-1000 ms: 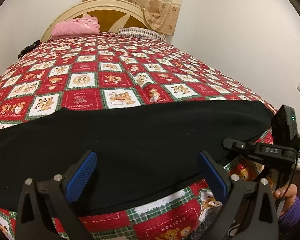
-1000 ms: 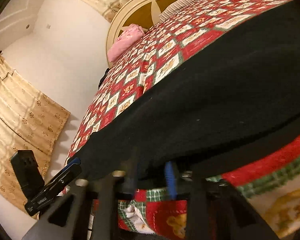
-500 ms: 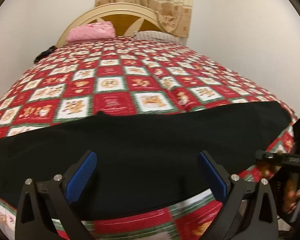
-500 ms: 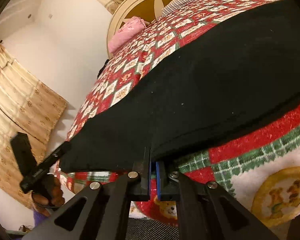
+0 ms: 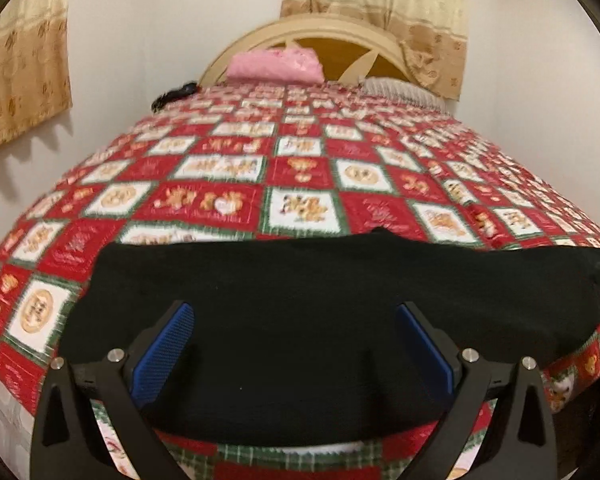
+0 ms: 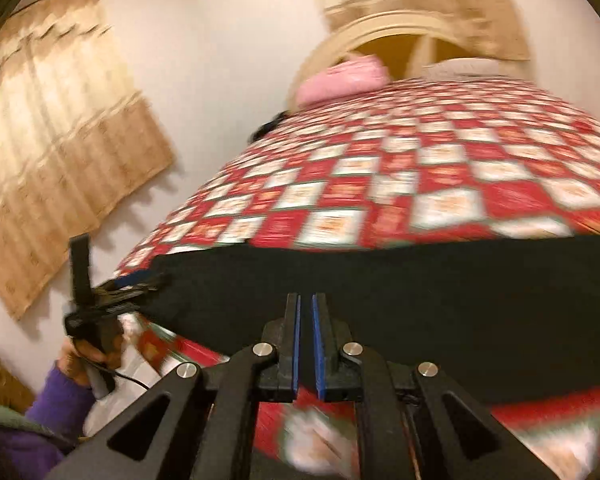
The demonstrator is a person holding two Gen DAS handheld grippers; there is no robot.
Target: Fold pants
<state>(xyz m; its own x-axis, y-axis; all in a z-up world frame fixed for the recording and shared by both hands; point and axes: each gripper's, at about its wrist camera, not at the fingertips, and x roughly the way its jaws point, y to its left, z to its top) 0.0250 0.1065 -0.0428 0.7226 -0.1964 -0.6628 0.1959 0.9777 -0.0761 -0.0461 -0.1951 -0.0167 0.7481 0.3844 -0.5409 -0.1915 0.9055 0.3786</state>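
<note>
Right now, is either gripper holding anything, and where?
Left gripper open, holds nothing. Right gripper shut to a slit at the near edge of the black pants; a pinch cannot be told.

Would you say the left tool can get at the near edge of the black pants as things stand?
Probably yes. The left tool is open, its blue pads spread wide just over the black pants near the foot of the quilt, and nothing lies between them.

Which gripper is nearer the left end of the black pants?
Left. The left gripper sits right at that end of the black pants, jaws open. The right gripper is farther along the near edge, toward the middle, jaws almost closed.
</note>
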